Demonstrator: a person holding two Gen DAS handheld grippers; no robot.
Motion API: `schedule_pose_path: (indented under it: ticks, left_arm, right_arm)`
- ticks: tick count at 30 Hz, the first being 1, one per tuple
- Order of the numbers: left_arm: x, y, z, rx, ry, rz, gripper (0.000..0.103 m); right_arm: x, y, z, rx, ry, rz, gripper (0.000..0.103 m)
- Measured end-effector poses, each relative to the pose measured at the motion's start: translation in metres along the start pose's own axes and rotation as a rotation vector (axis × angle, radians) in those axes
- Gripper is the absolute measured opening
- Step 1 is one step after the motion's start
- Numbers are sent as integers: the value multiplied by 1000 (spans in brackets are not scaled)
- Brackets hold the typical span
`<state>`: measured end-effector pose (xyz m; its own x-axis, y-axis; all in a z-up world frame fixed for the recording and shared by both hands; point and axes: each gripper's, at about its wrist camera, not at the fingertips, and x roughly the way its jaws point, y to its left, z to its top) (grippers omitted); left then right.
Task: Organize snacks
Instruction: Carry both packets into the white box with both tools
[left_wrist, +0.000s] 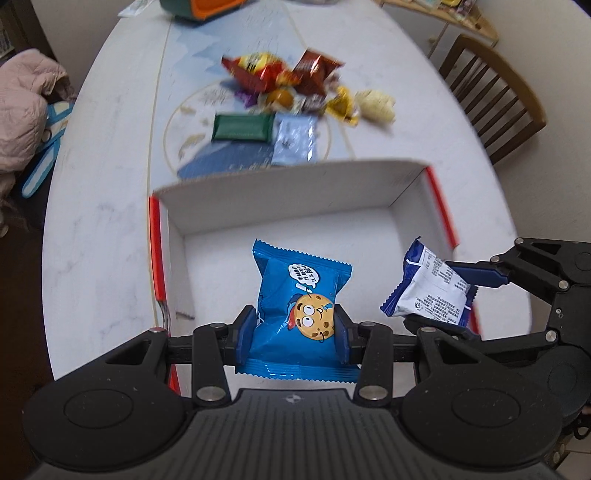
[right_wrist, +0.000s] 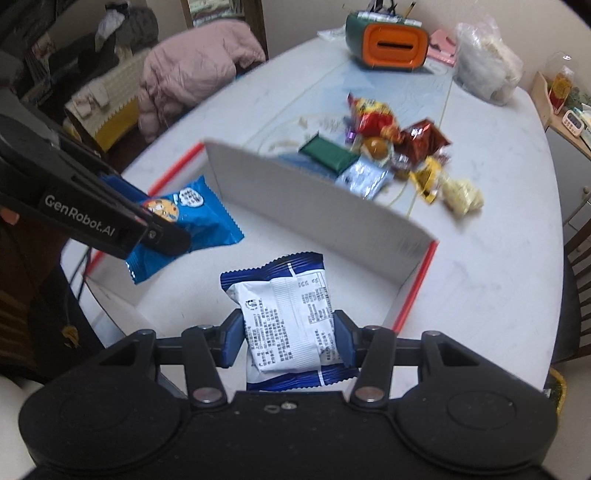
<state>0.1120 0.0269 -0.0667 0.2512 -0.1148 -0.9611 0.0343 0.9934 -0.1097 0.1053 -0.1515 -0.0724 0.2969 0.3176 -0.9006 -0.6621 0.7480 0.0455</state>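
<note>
My left gripper (left_wrist: 295, 332) is shut on a blue cookie packet (left_wrist: 299, 291) and holds it over the open white box (left_wrist: 280, 195) with red edges. My right gripper (right_wrist: 288, 332) is shut on a white-and-navy snack packet (right_wrist: 284, 317), also over the box (right_wrist: 314, 199). In the left wrist view the right gripper (left_wrist: 454, 299) and its packet (left_wrist: 428, 288) are at the box's right side. In the right wrist view the left gripper (right_wrist: 155, 229) and the blue packet (right_wrist: 192, 218) are at the box's left. A pile of loose snacks (left_wrist: 295, 92) lies on the table beyond the box.
The pile holds a green packet (left_wrist: 242, 127), a silver-blue packet (left_wrist: 295, 138), red and brown bags and yellow candies (right_wrist: 399, 147). A green-orange container (right_wrist: 388, 42) and a plastic bag (right_wrist: 484, 62) stand at the far end. A wooden chair (left_wrist: 491, 99) is at the right, a pink jacket (right_wrist: 192, 74) at the left.
</note>
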Motion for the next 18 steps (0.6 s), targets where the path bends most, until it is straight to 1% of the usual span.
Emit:
schedule_pose_path:
  ticks: [8,13,18]
  left_arm:
    - [48,6,-9,-8,60,36,42]
    - [74,14,-10,-42,118,45,42]
    - [89,15,-12,-49,159,44,42]
  right_arm:
    - [44,17,-10,-12,76,-19,50]
    - [60,22,-13,-14,104,-24,50]
    - [72,23,-13,-7,136,-26,50]
